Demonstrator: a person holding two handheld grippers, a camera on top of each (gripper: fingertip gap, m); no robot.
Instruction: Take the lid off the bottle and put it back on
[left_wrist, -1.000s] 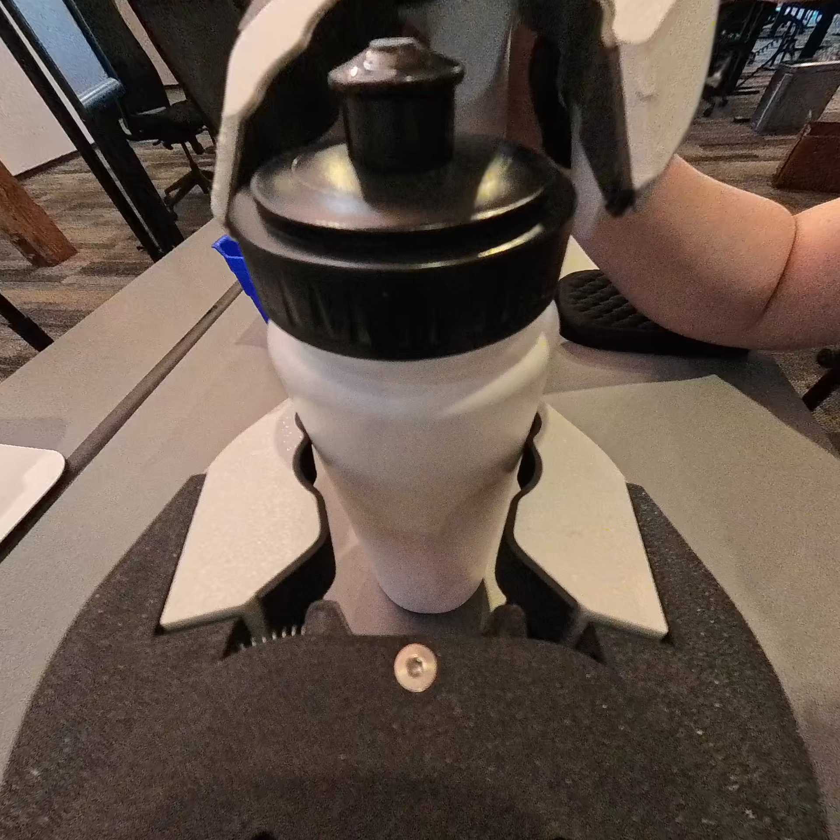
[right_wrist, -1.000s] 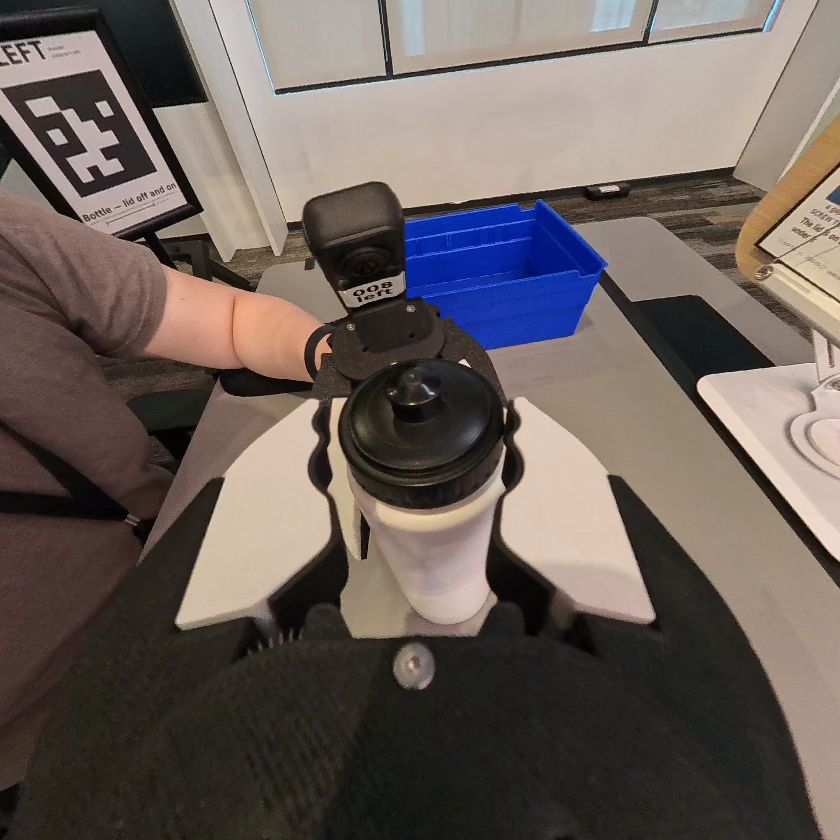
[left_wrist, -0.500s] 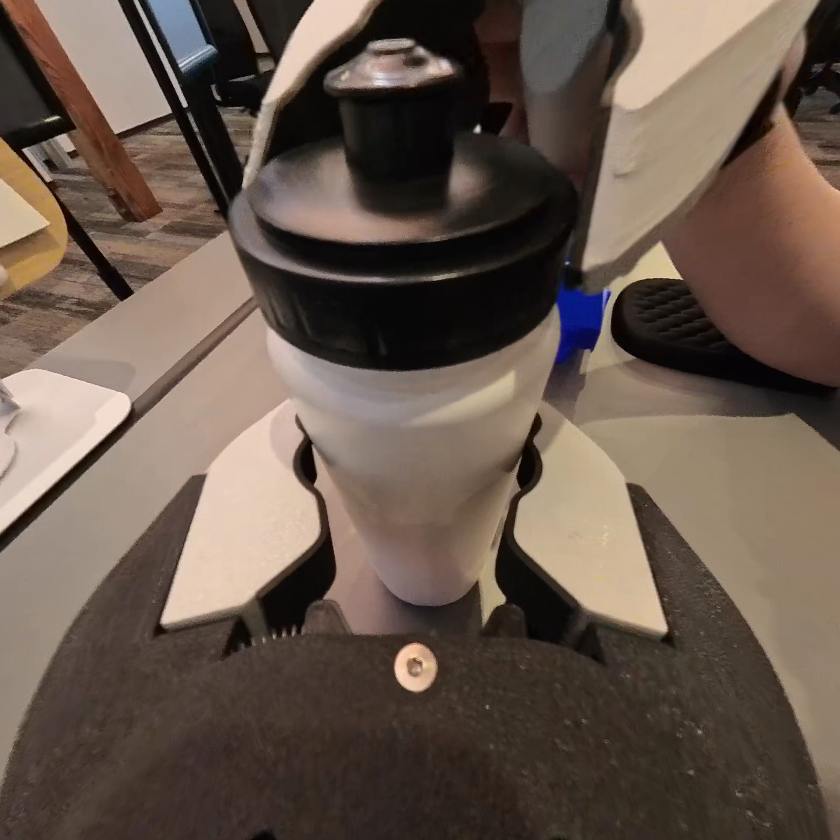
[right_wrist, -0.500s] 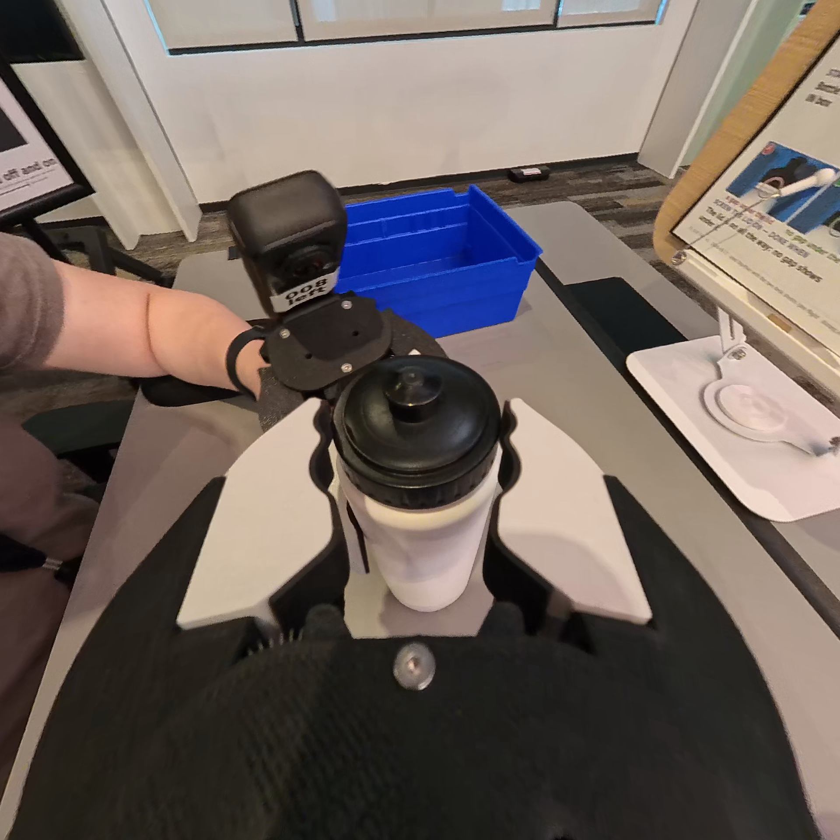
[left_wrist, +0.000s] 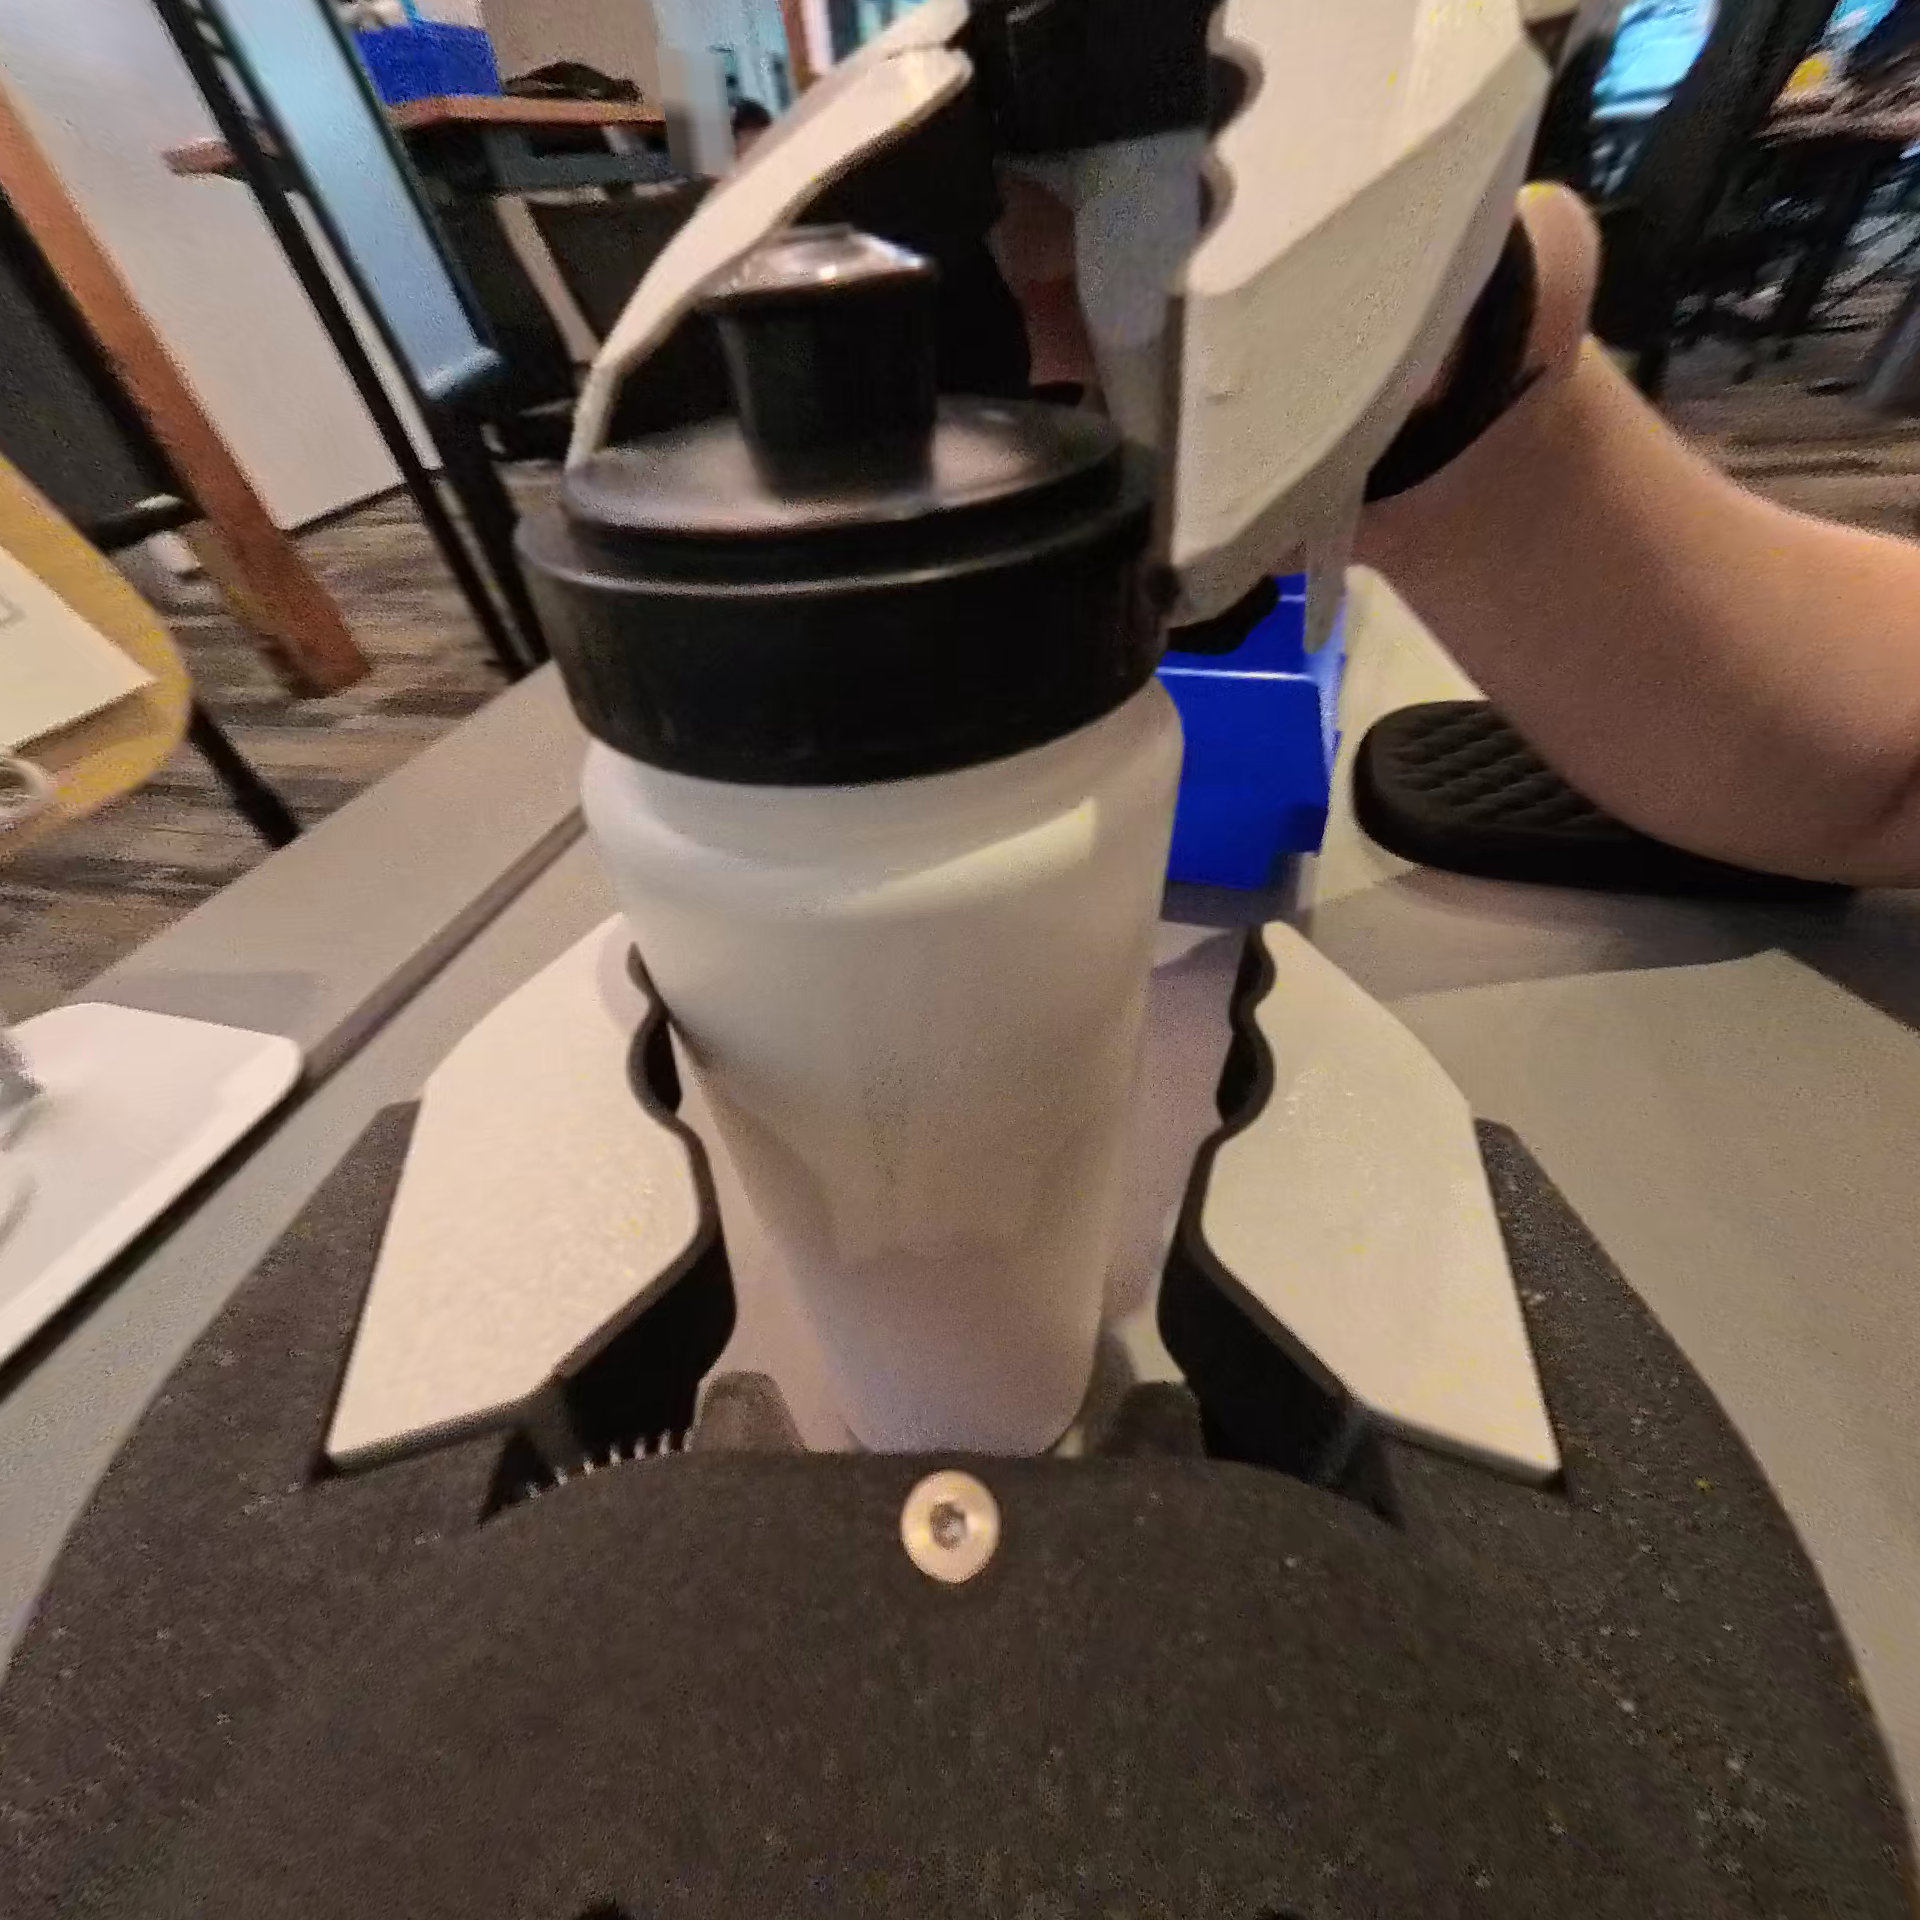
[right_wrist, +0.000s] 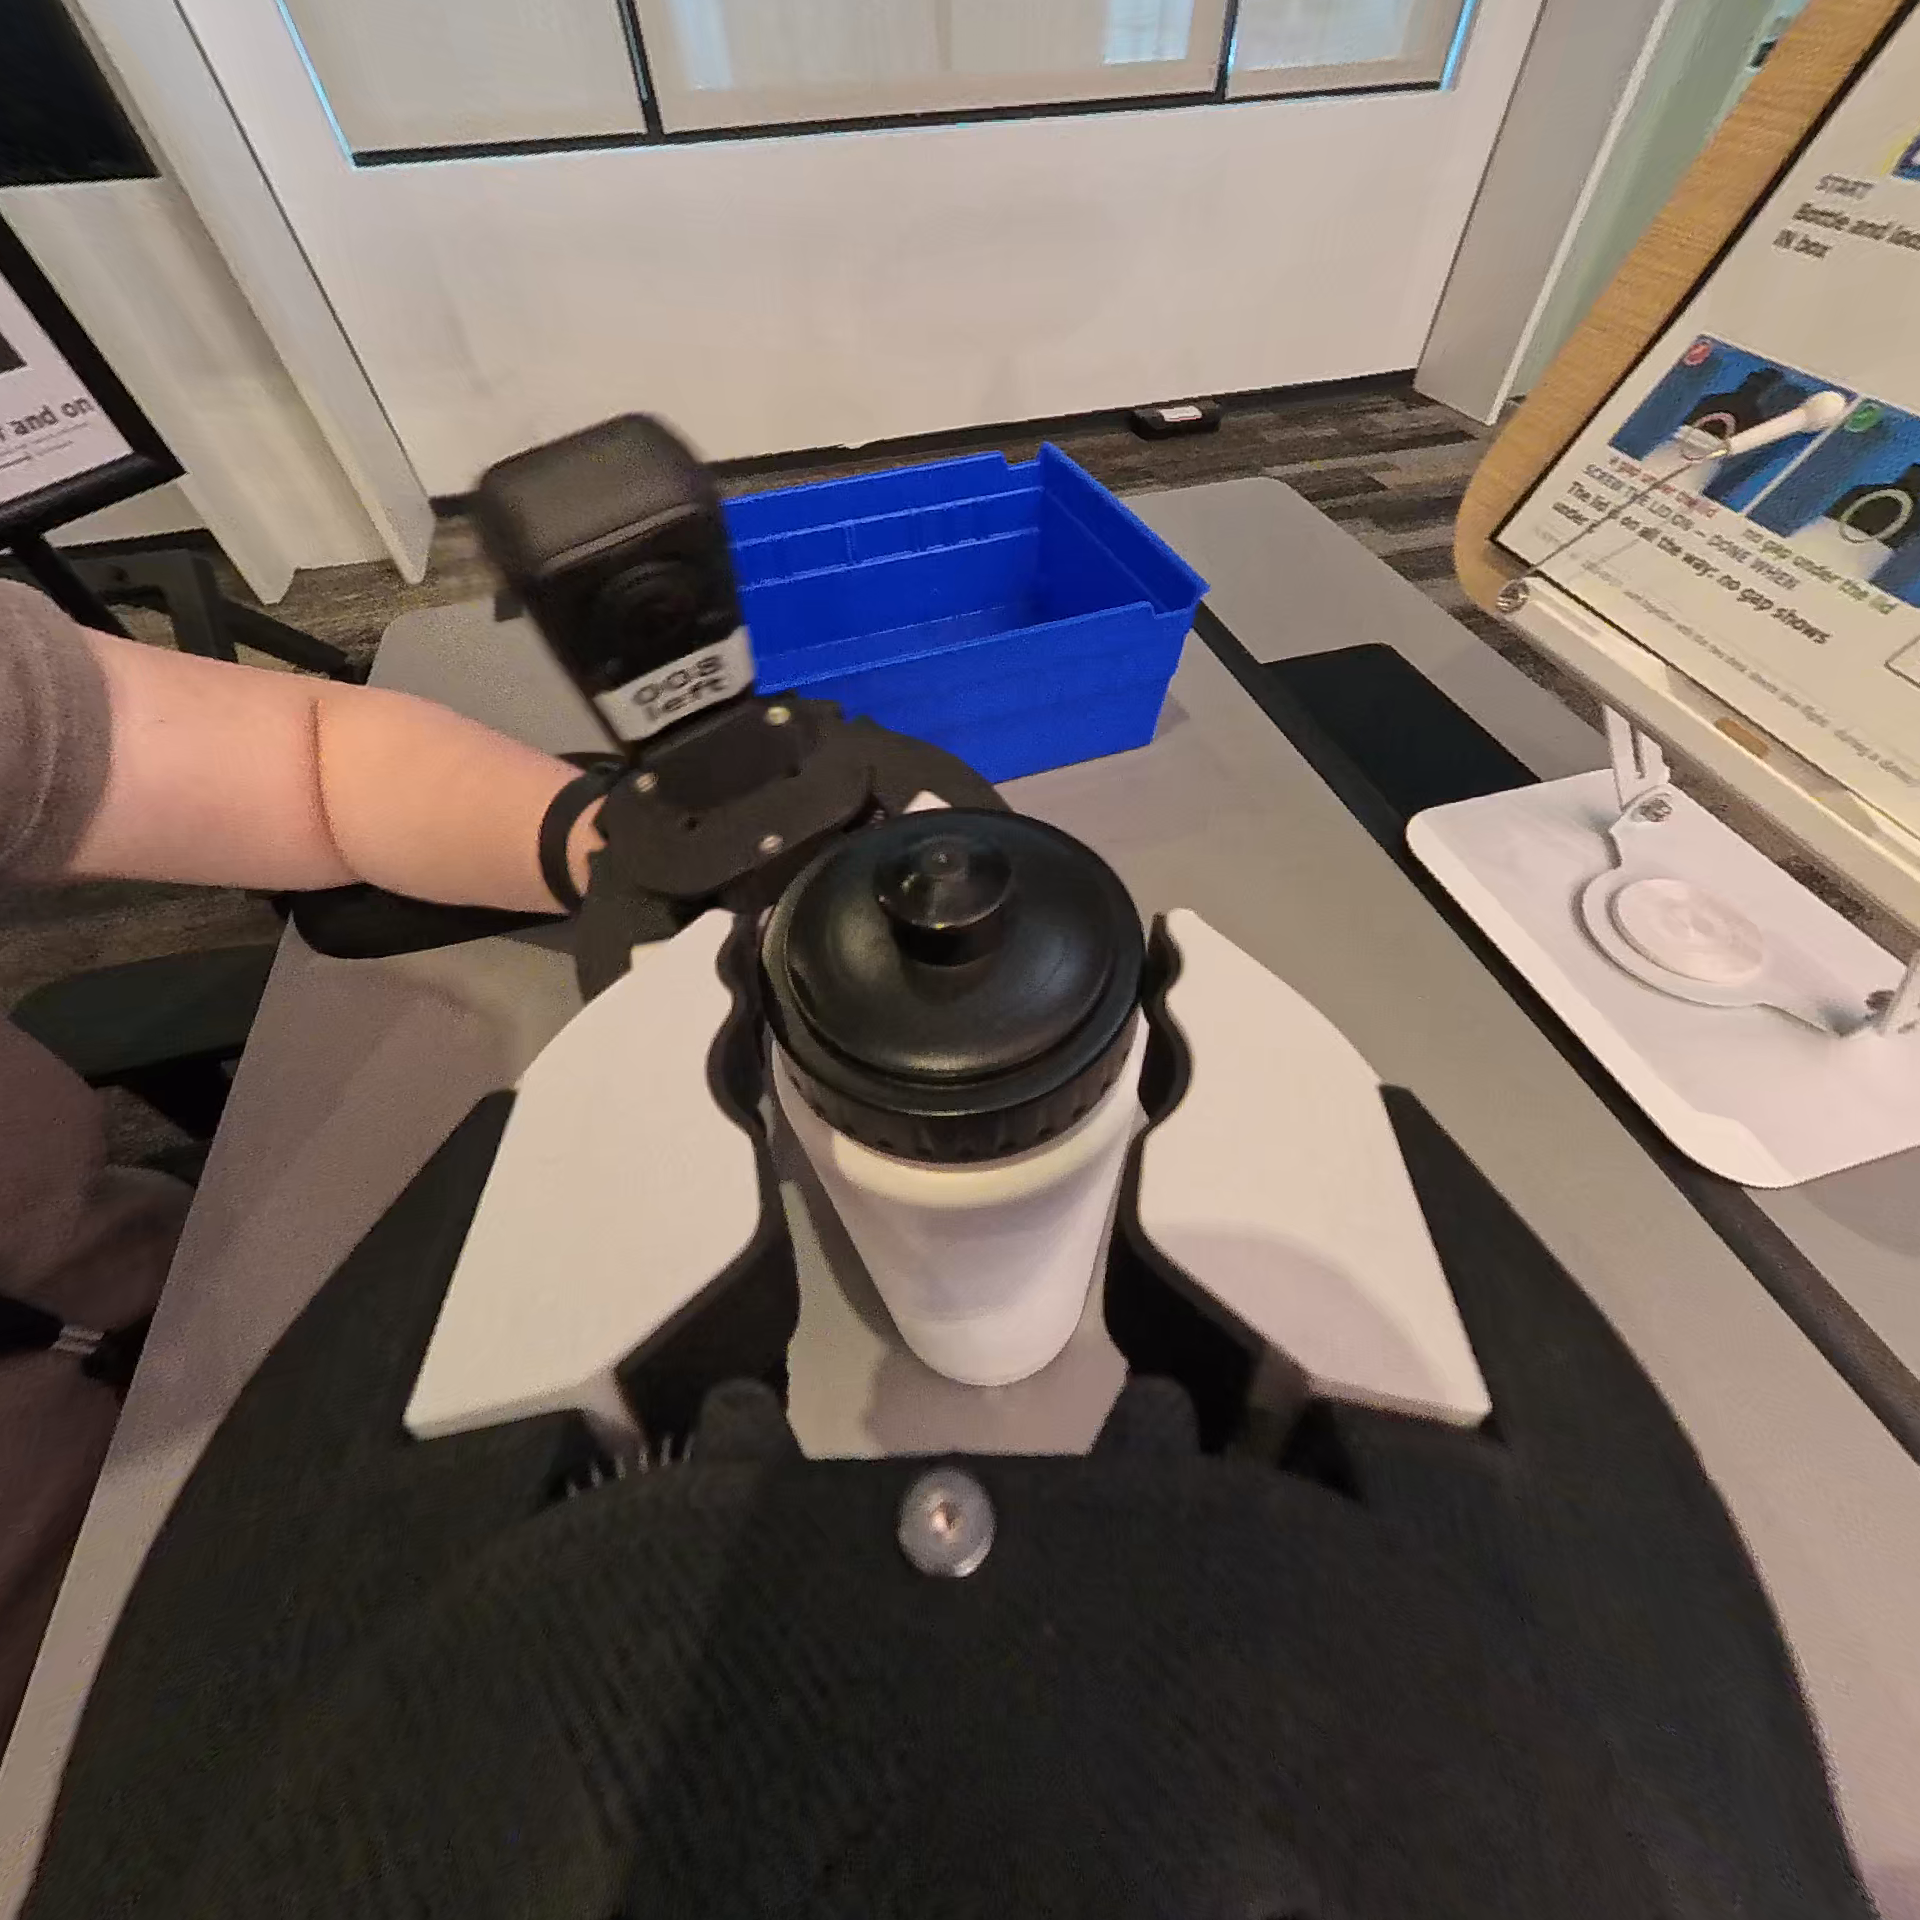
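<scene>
A white bottle (left_wrist: 894, 1039) with a black screw lid (left_wrist: 831, 644) stands upright over the grey table (left_wrist: 1662, 1143). My left gripper (left_wrist: 940, 997) is shut on the bottle's lower body. My right gripper (right_wrist: 951, 977) is shut on the lid (right_wrist: 1039, 997), one finger on each side of its ribbed rim, above the bottle (right_wrist: 966, 1247). In the left wrist view the right gripper's white fingers (left_wrist: 1299, 312) reach in from behind and hug the lid. The lid sits on the bottle with no visible gap. In the right wrist view the left gripper's body (right_wrist: 727, 810) shows behind the bottle.
A blue bin (right_wrist: 966, 634) stands on the table behind the bottle and also shows in the left wrist view (left_wrist: 1247, 769). A white stand base (right_wrist: 1683, 935) with an instruction board (right_wrist: 1714, 416) is at the right. A person's forearm (right_wrist: 312, 790) comes in from the left.
Both views have swung round the bottle: the right gripper has turned on the lid and the left gripper has turned the other way with the bottle. Both grips are unchanged.
</scene>
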